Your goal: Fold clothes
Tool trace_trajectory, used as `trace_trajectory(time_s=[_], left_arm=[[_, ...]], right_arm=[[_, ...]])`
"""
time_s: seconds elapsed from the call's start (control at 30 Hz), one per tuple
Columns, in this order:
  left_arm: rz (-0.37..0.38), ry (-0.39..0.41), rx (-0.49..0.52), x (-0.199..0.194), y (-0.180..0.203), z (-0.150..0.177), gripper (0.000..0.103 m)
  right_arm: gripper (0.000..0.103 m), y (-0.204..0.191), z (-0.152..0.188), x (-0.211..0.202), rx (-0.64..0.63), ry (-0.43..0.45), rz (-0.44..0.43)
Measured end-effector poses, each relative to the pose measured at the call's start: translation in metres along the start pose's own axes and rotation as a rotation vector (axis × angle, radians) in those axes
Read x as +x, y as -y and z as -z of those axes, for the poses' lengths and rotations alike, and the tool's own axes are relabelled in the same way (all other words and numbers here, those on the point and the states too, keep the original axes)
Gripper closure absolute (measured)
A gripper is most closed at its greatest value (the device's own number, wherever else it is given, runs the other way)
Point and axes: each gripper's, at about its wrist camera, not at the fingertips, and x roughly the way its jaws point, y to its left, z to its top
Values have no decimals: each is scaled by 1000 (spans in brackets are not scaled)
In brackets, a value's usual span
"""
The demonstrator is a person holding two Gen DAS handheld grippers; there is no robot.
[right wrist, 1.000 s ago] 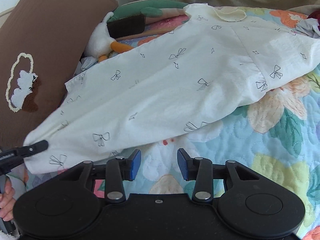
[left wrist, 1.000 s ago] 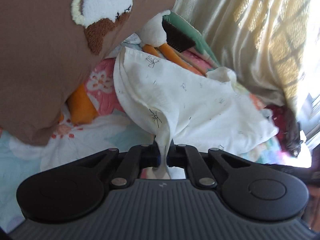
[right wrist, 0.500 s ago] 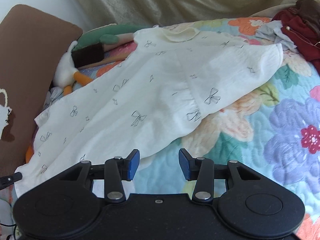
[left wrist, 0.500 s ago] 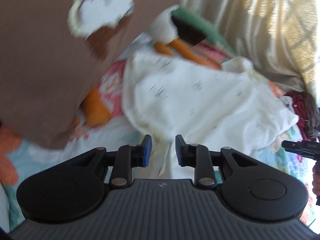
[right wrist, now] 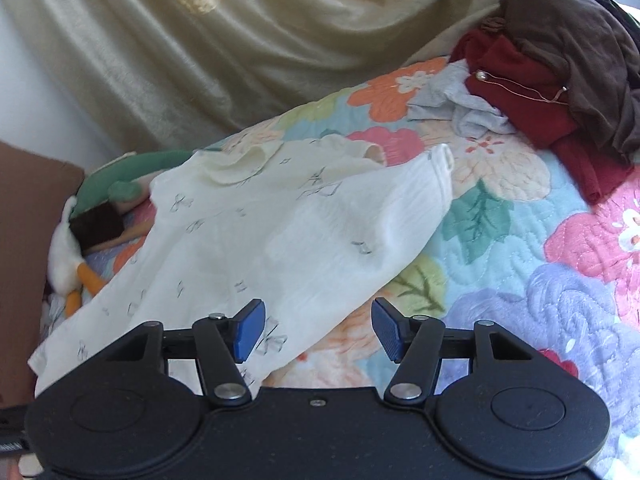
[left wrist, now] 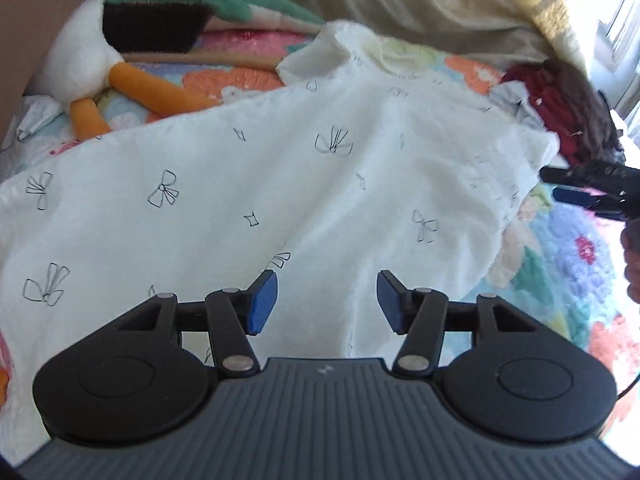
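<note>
A cream white garment printed with small black bows [left wrist: 280,184] lies spread flat on the flowered quilt [right wrist: 540,264]; it also shows in the right wrist view [right wrist: 280,240]. My left gripper [left wrist: 323,300] is open and empty, hovering just above the garment's lower part. My right gripper [right wrist: 318,330] is open and empty, over the garment's near edge and the quilt. The right gripper's fingers [left wrist: 580,196] show at the right edge of the left wrist view, beside the garment's sleeve.
A stuffed duck toy [left wrist: 92,64] and a dark brush [left wrist: 156,28] lie at the garment's far left. A brown pillow [right wrist: 20,240] stands on the left. A pile of red, brown and grey clothes [right wrist: 540,80] sits at the far right. A beige curtain [right wrist: 200,40] hangs behind.
My left gripper let go of the garment's corner, opened and moved over the cloth. The garment now lies flat. My right gripper swung right, staying open.
</note>
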Motion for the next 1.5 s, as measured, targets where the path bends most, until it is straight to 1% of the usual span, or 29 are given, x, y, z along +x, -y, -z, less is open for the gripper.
trace_trajectory(time_s=[0.07, 0.1, 0.23, 0.33, 0.4, 0.43, 0.47, 0.53, 0.57, 0.6, 0.7, 0.73, 0.83, 0.9, 0.93, 0.97, 1.03, 1.07, 1.1, 1.17, 1.23, 1.3, 1.37, 1.43, 1.5], left_arm=[[11, -45, -51, 18, -8, 6, 49], [20, -54, -71, 23, -11, 9, 49], [52, -51, -92, 22, -21, 14, 49], [62, -62, -122, 24, -25, 12, 48], [64, -64, -123, 26, -25, 11, 46], [61, -65, -118, 26, -24, 11, 45], [59, -63, -111, 26, -23, 11, 45], [61, -58, -108, 25, -23, 12, 45], [64, -57, -113, 25, -23, 13, 45], [68, -60, -119, 24, -24, 13, 45], [85, -75, -129, 21, -25, 13, 45], [87, -81, -126, 20, -25, 13, 45], [82, -96, -121, 21, -26, 15, 45], [75, -105, -115, 20, -27, 17, 45], [72, -108, -114, 20, -27, 17, 45], [69, -112, -116, 19, -27, 17, 45], [69, -114, -126, 15, -28, 17, 45], [75, -107, -131, 11, -28, 15, 45], [88, -90, -131, 5, -28, 12, 45], [115, -45, -128, -11, -28, 5, 45], [134, 10, -111, -30, -25, -7, 45], [138, 57, -73, -44, -18, -26, 45], [126, 98, -14, -46, -8, -46, 43], [113, 136, 27, -38, 1, -68, 43], [113, 165, 50, -18, 7, -92, 43]], right_arm=[[38, 17, -6, 8, 69, 13, -11], [37, 25, -7, 12, 101, 16, -12], [36, 49, -10, 31, 179, 6, -28], [35, 54, -13, 43, 217, 41, -48], [35, 46, -19, 51, 204, 62, -48], [35, 38, -22, 57, 166, 58, -47], [37, 29, -25, 62, 117, 54, -48], [72, 12, -32, 69, 12, 52, -46], [100, 5, -35, 68, -41, 56, -27], [99, -2, -38, 63, -104, 87, 5], [100, -21, -36, 30, -318, 214, 89], [101, -22, -34, 24, -353, 221, 113], [101, -9, -26, 25, -385, 160, 180], [101, 3, -18, 41, -390, 84, 219], [100, 7, -14, 46, -381, 70, 227], [99, 10, -10, 46, -364, 80, 229], [89, 13, -11, 44, -318, 83, 251], [79, 15, -14, 41, -284, 81, 261], [73, 17, -17, 35, -243, 81, 272], [66, 16, -25, 15, -154, 93, 295], [63, 6, -33, -9, -106, 121, 305], [57, -10, -44, -27, -120, 119, 250], [54, -32, -57, -36, -163, 75, 155], [49, -52, -68, -30, -207, -3, 22], [45, -68, -75, -12, -236, -68, -118]])
